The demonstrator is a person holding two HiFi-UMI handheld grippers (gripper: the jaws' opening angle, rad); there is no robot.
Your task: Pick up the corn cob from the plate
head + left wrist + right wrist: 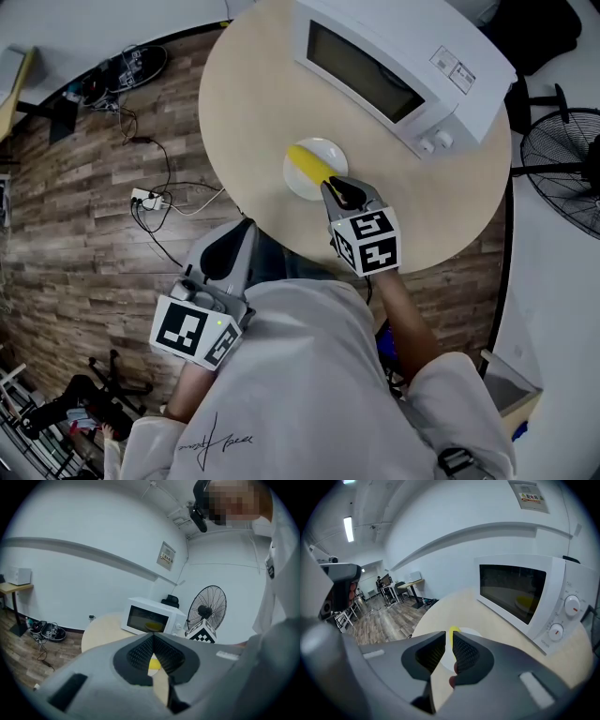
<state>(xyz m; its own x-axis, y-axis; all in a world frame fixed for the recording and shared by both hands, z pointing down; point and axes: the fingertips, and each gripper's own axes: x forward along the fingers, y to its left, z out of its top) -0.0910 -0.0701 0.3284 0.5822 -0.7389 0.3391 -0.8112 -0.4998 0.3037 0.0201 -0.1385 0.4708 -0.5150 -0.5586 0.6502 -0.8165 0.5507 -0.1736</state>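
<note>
A yellow corn cob (311, 166) lies on a small white plate (333, 154) on the round table (253, 112), in front of the microwave. My right gripper (342, 190) hovers at the cob's near end, pointing down at it. In the right gripper view its jaws (451, 641) stand a little apart with nothing pressed between them; the cob's tip (453, 631) and the plate (471, 633) show just beyond the gap. My left gripper (239, 232) hangs off the table's near edge, over the floor. Its pads meet at the tips (152, 638) and hold nothing.
A white microwave (394, 66) with its door closed stands at the back of the table, close behind the plate. A floor fan (562, 169) stands at the right. Cables and a power strip (145, 199) lie on the wooden floor at the left.
</note>
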